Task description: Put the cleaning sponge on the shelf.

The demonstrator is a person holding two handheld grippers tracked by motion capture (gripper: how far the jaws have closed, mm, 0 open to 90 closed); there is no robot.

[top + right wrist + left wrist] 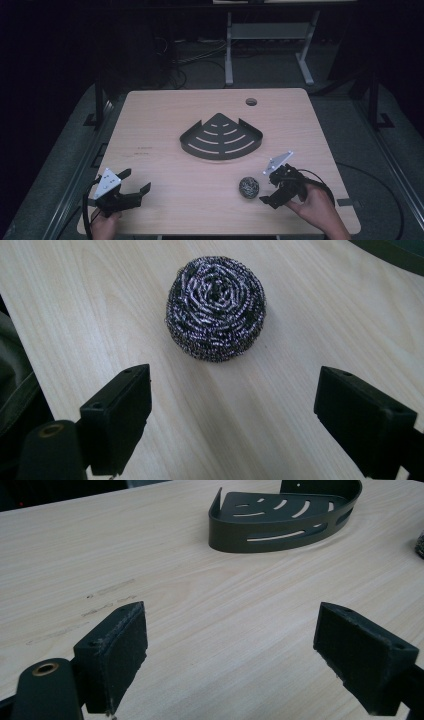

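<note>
Where the right gripper [232, 415] pointed, one steel-wool scourer [216, 307] sat in the upper middle of its own view, a round coil of wire resting flat on the pale wooden table [310, 330]. In the high view that scourer [249, 187] lay at the lower right of centre, just beside the right gripper [270, 186], which stood released with its jaws spread wide and nothing between them. Judged from this, the step in hand was the approach for a grasp. To do it well, the jaws would need to slide forward until the ball sat squarely between the pads, low enough to catch its widest band — a springy coil pinched near the top would likely squirt out. A moderate squeeze should do; the wire gives.

Farther out, one dark quarter-round slotted tray [221, 137] lay at the centre of the high view, well apart from the scourer. The left gripper [135, 182] waited at the lower left — also released, jaws wide over bare wood in its own view. Counted: one scourer, one tray, two grippers.
</note>
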